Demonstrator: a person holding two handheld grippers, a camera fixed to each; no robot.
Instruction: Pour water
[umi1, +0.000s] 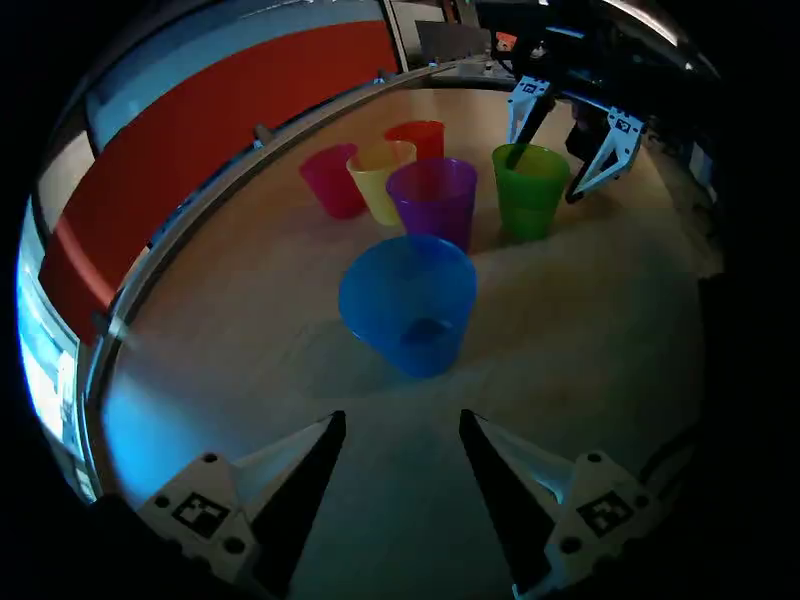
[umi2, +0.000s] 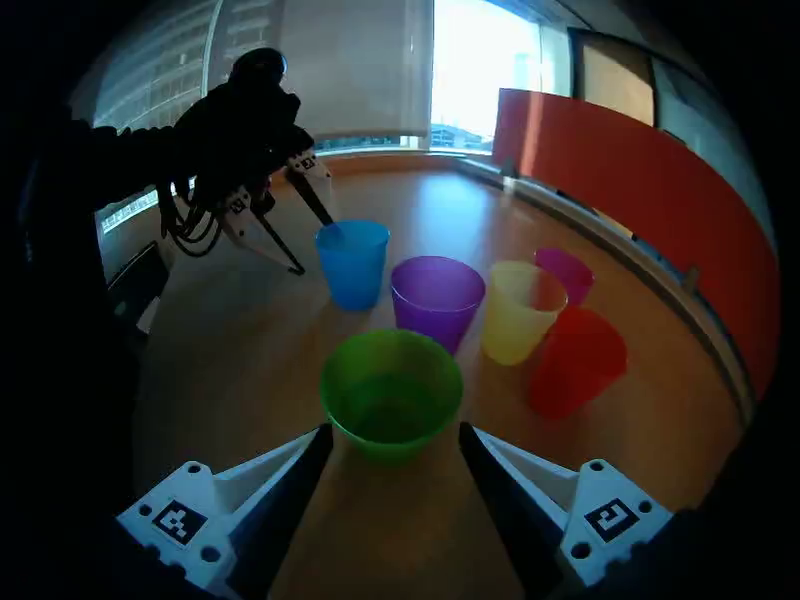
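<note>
Six translucent plastic cups stand upright on a pale wooden tabletop (umi1: 250, 300). In the left gripper view, the blue plastic cup (umi1: 410, 300) is nearest, just beyond the left gripper (umi1: 400, 415), whose jaws are spread and hold nothing. The purple plastic cup (umi1: 435, 200) stands behind it. Farther left cluster the yellow plastic cup (umi1: 378, 180), pink plastic cup (umi1: 333, 180) and red plastic cup (umi1: 418, 138). At far right, the green plastic cup (umi1: 528, 188) sits between the parted fingers of the right gripper (umi2: 393, 430); contact cannot be told. An orange-red wall panel (umi1: 200, 130) borders the table's left edge. Water in the cups cannot be judged.
</note>
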